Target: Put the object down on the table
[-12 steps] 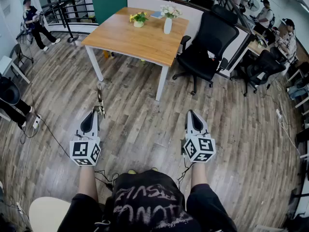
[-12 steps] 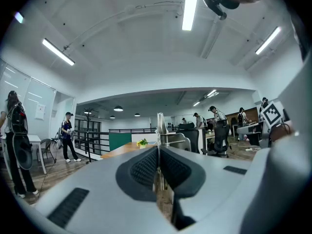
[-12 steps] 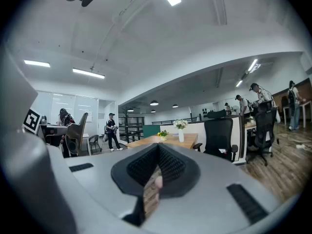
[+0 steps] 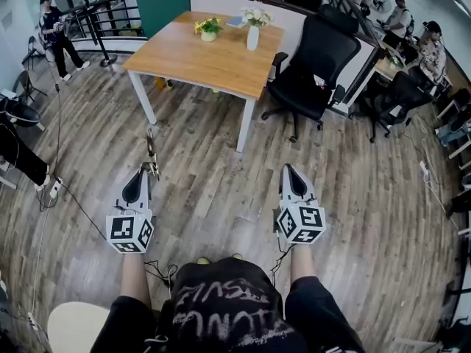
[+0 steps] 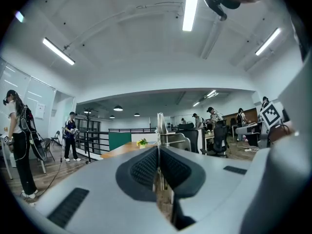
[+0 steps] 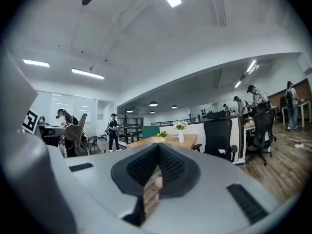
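A slim metal object [image 4: 151, 150] sticks forward out of my left gripper [image 4: 149, 170], whose jaws are shut on its near end. In the left gripper view the object [image 5: 159, 126] rises as a thin upright strip from the closed pads [image 5: 146, 167]. My right gripper [image 4: 290, 170] hovers level with the left one, shut with nothing in it. Both hang over the wooden floor, well short of the wooden table [image 4: 184, 61], which stands ahead and carries a white vase [image 4: 252, 37] and a small yellow flower pot [image 4: 209, 30]. The table [image 6: 168, 141] also shows far ahead in the right gripper view.
A black office chair [image 4: 313, 68] stands right of the table. A railing [image 4: 96, 17] and a person [image 4: 53, 31] are at the far left, more people and desks at the far right. Cables [image 4: 77, 204] trail across the floor on the left.
Both grippers hold nearly the same place, and the metal object stays in the left one. The view has shifted slightly, and the person's legs at the left edge have moved.
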Demonstrator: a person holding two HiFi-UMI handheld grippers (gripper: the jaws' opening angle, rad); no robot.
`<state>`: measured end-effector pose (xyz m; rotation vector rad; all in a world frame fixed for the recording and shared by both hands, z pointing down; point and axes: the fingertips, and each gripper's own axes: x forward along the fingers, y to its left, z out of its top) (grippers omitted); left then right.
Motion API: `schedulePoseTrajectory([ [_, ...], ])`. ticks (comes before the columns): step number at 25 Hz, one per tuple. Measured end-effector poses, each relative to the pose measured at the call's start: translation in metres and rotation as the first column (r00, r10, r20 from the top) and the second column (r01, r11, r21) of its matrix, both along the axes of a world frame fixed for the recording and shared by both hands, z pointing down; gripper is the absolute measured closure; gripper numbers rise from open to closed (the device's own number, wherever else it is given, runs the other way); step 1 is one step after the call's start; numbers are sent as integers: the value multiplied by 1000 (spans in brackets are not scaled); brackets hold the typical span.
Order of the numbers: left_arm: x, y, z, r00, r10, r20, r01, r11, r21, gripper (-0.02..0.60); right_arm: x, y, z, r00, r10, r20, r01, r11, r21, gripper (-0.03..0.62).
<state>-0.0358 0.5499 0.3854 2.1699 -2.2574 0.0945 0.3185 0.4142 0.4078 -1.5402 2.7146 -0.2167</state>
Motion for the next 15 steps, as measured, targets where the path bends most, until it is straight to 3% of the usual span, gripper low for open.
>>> schedulePoseTrajectory([
  [15, -38, 7, 12, 999, 19, -29, -19, 1000, 8, 561, -53, 18, 9, 999, -5, -32, 5, 1000, 14, 589],
])
